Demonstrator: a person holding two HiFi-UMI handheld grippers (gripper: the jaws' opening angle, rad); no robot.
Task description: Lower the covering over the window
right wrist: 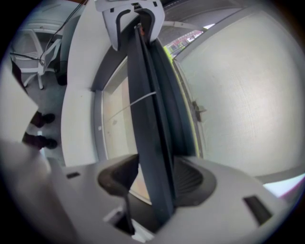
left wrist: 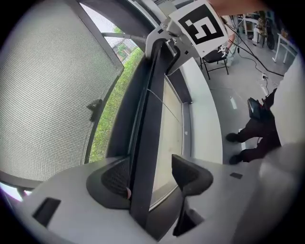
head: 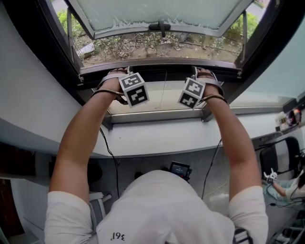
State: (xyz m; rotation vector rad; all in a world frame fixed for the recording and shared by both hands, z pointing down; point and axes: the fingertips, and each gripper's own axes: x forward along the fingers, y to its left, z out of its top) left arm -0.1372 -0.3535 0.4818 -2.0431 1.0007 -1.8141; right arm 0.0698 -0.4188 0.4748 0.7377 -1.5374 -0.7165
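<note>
1. Here, the dark bar [left wrist: 148, 124] is set between the left tongs [left wrist: 153, 177]. These tongs are spread. One pad [left wrist: 114, 178] is pressed against the bar, and a small gap is left before the other pad [left wrist: 190, 174].
2. The same bar is pinched by the right tongs [right wrist: 155, 178]. A pad is seen on each side of it, and no gap can be made out.
3. The bar is stretched across the window from one pair of tongs to the other. It is found low down, just above a pale sheet [head: 143, 97]. A thin string [right wrist: 143, 100] is seen crossing that sheet.
4. Under the pale sheet a white ledge [head: 157, 136] is seen. It is not touched by the bar.
5. Above the bar, the open window pane [head: 162, 12] is tipped outward. Green plants [head: 143, 45] are seen plainly under it.
6. Done, it is judged: the bar is caught on the right and nearly caught on the left.
7. Left to do, it is judged: the left tongs need to be squeezed, and the bar needs to be drawn down. The outside is not hidden, so the window is not thought to be covered yet. Whether the pale sheet is part of the covering cannot be told.
</note>
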